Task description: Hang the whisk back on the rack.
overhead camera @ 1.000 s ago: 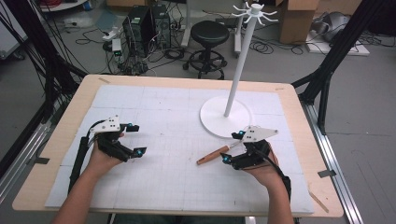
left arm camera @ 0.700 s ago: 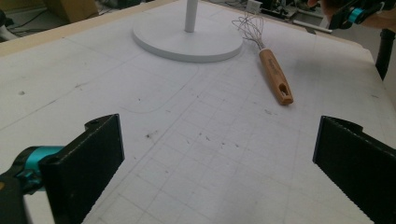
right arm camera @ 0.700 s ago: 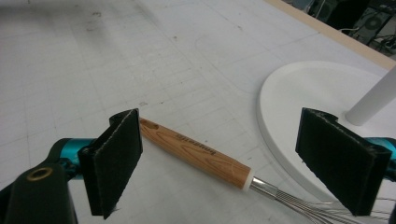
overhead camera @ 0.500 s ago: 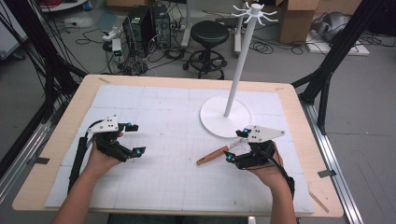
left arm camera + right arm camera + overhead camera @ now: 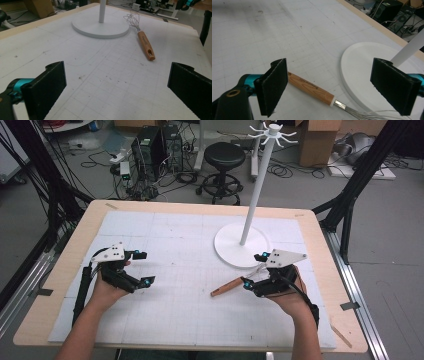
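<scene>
High view first: your left gripper (image 5: pixel 142 268) rests over the left half of the white gridded surface (image 5: pixel 180 320) with its fingers spread, while your right gripper (image 5: pixel 253 270) sits just before the round white base of the tall white hanger stand (image 5: pixel 241 244), its fingers apart on either side of the wooden-handled wire whisk (image 5: pixel 229 286) lying flat on the surface. Left gripper view shows your fingers wide apart with nothing between them, the whisk well ahead, its wires touching the stand's base rim. Right gripper view puts the whisk's handle just beside your left finger (image 5: pixel 273 83), wires toward the base, not pinched.
</scene>
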The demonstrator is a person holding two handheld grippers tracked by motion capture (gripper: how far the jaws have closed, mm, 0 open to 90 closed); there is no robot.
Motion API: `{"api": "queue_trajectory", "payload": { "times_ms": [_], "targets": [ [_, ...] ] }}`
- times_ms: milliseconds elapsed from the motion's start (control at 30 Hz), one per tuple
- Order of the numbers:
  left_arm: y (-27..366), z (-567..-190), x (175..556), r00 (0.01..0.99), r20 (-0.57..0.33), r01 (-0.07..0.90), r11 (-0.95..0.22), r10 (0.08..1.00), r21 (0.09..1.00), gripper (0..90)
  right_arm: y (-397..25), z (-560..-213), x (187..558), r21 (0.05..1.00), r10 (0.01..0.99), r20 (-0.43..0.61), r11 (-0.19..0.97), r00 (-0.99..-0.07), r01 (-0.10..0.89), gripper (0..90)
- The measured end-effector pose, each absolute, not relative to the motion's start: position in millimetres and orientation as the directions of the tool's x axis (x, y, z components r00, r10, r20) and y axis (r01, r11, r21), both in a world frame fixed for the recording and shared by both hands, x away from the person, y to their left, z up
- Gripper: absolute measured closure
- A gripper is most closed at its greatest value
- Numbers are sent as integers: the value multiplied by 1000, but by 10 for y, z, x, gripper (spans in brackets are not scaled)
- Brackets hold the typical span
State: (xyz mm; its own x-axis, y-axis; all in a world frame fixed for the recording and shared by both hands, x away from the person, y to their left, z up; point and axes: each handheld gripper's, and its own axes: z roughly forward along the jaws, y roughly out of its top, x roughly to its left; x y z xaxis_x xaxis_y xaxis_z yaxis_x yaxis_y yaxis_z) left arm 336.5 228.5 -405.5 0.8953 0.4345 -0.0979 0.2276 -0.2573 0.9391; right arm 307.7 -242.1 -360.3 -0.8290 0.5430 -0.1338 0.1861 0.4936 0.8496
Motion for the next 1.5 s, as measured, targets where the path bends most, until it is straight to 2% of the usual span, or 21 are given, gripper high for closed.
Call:
{"api": "queue_trajectory", "payload": {
  "times_ms": [400,600,833,967,1233,1367,1500],
  "targets": [
    [2305,-4020,3356,895,-96,219,-244,435,945,25,-2258,-3476,3208,805,498,-152,564,-854,186,138],
    [2307,-4012,3353,892,-94,220,-244,442,945,25,-2120,-3460,3354,739,429,-165,650,-888,177,138],
    [2287,-4038,3362,892,-92,228,-264,442,937,25,-2019,-3425,3423,699,382,-166,696,-909,165,140],
    [2290,-4033,3366,892,-92,224,-255,443,941,25,-1965,-3489,3461,675,362,-154,718,-919,170,141],
    [2284,-4035,3358,893,-88,224,-267,441,937,25,-1805,-3782,3568,546,314,-115,812,-942,205,145],
    [2282,-4022,3350,894,-83,216,-261,441,941,25,-1769,-3897,3586,522,312,-90,823,-946,222,152],
    [2307,-4014,3357,892,-89,220,-252,444,942,25,-1775,-4118,3648,385,323,-91,884,-942,265,170]
  ]
}}
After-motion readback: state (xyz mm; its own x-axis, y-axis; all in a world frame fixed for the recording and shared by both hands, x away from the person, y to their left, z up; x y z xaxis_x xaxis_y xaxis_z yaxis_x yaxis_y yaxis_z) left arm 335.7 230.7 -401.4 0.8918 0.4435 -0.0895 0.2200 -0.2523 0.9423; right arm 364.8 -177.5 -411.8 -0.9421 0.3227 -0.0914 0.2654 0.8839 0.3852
